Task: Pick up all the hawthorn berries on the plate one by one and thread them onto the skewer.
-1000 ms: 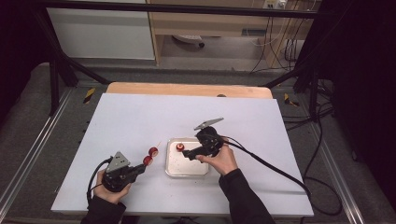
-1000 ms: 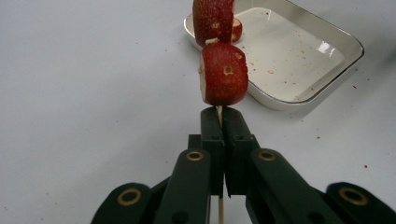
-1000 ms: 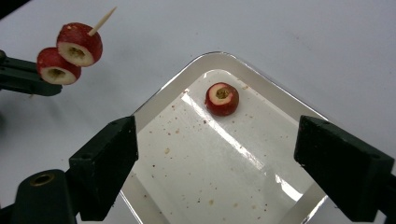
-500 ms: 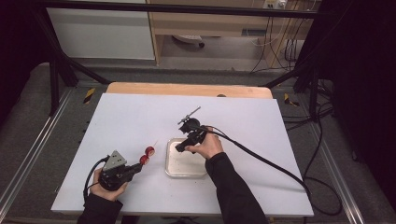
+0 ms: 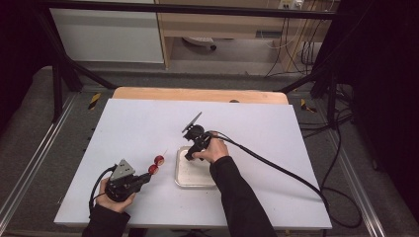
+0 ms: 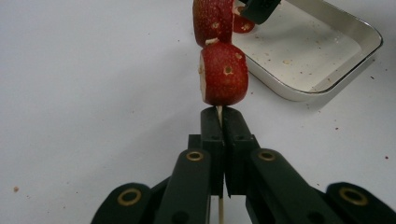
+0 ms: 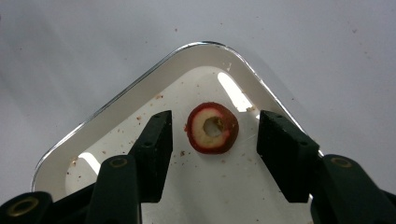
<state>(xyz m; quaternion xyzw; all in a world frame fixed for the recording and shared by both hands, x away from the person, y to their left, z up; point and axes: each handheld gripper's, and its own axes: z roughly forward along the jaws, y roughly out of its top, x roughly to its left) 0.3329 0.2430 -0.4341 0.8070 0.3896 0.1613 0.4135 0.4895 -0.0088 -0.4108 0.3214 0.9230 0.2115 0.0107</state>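
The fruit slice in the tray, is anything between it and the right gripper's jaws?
Nothing visible. The slice lies flat in the tray, between the right gripper's jaws, which have just been closing, with bare tray floor on both sides and neither pad touching yet.

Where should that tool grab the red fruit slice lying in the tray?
Across its red rim, coming straight down from above. The fruit slice lies flat in the tray, cut face and cored hole up, so only its round sides offer two opposite surfaces. The right tool already straddles it, its jaws just closing, pads not yet touching.
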